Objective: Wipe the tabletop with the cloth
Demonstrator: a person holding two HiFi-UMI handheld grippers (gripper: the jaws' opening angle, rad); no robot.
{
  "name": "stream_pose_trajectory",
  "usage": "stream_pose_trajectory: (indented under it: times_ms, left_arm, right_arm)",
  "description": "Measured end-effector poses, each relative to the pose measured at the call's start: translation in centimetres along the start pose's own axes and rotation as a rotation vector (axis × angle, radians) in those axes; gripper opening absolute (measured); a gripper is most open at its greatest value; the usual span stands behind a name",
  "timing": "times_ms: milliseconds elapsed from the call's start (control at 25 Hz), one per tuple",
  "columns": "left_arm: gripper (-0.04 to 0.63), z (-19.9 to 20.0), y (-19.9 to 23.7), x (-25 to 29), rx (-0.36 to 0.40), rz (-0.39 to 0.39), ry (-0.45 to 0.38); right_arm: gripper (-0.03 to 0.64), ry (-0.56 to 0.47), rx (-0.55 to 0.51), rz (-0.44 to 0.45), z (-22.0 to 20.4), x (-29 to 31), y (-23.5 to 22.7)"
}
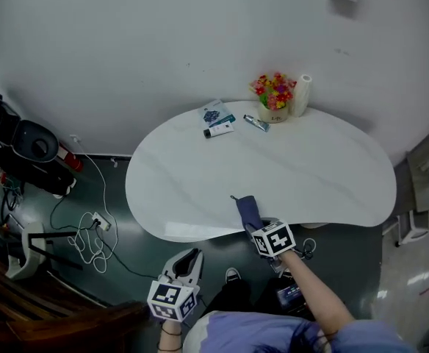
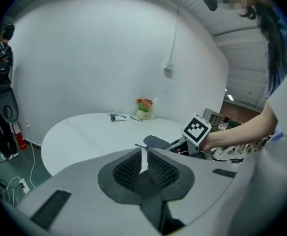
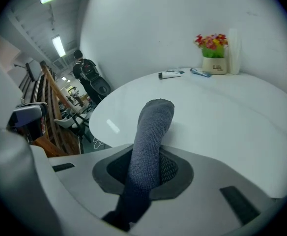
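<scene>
the wiping seems to be only at its start: the cloth (image 3: 153, 127) touches the white surface (image 1: 310, 168) just at the near edge, and nearly the whole top is still left. no dirt is visible on it. the right hand-held gripper (image 3: 146, 168) is clamped on the cloth, a dark grey knitted fabric, folded into a soft thick strip. the left hand-held gripper (image 2: 143, 163) hangs below the surface edge, its ribbed pads almost together with nothing between. the surface is smooth, glossy and bean-shaped. a flower pot (image 1: 273, 98) and a paper roll (image 1: 301, 94) stand at the far edge.
</scene>
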State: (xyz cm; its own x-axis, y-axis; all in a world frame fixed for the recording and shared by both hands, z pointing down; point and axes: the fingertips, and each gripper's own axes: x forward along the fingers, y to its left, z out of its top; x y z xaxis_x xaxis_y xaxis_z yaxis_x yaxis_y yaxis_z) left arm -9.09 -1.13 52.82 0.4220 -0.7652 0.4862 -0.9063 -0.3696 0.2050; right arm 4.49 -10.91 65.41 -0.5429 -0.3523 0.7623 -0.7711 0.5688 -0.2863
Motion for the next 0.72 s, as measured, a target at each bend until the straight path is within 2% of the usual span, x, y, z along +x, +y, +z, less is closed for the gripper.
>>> stream_pose_trajectory:
  times_ms: [440,720]
  left_arm:
    - [0.031,2.6,-16.2,10.1,0.085,-0.183,0.036]
    - [0.031,3.6,-23.6,14.0,0.086,-0.232,0.040]
  right_arm:
    - [0.077,-0.051,0.198,-0.199,-7.8,-13.3,-20.7]
    - [0.077,-0.049,0.275,-0.312,-13.1,-21.2,-30.9]
